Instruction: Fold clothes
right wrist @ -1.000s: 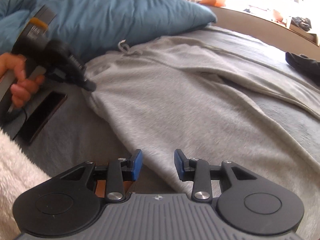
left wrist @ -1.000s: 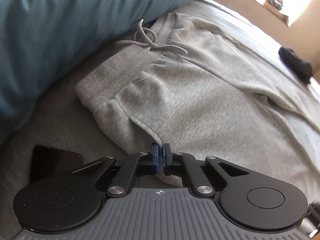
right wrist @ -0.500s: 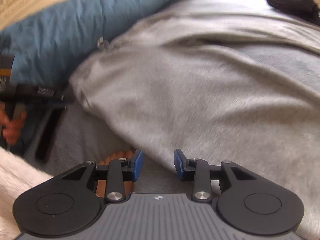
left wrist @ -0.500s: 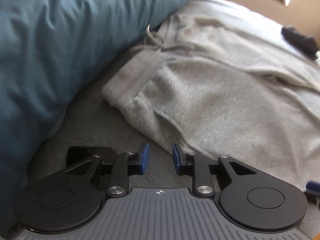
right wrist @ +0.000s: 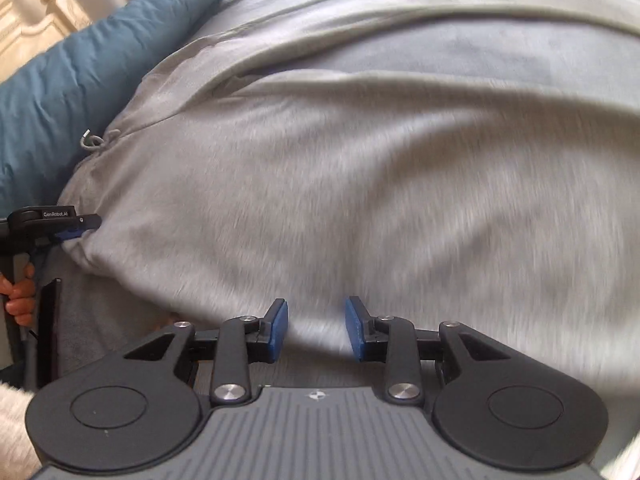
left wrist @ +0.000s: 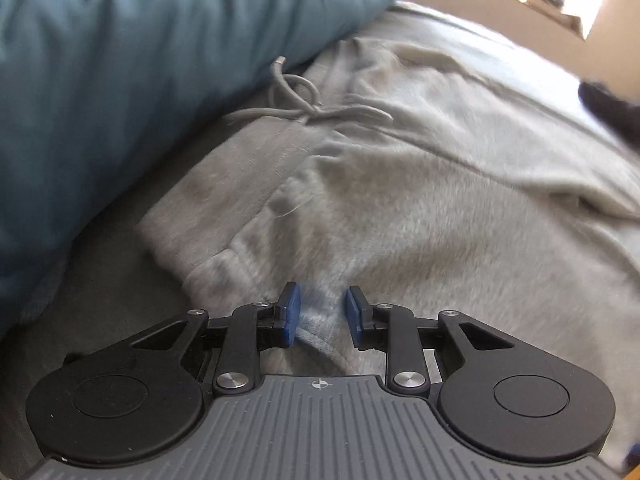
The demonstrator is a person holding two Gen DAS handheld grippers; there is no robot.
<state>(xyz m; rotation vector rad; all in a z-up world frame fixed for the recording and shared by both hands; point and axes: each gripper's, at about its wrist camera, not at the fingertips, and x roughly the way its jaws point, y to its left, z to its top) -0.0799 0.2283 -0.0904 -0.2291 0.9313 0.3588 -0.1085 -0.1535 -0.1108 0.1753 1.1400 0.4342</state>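
The grey sweatpants point(left wrist: 400, 216) lie flat on the bed, and the left gripper point(left wrist: 322, 312), part open, straddles their near hem without pinching, while the right gripper point(right wrist: 316, 326) is closing over the same edge further along (no contact visible). Both should bite deep into the hem before lifting. The blue pillow point(left wrist: 140, 60) crowds the waistband; the far side looks freer.

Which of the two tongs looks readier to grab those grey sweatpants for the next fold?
Probably left. The left tongs already straddle the near waistband corner of the grey sweatpants, pads not pressing. The right tongs sit over the leg's edge.
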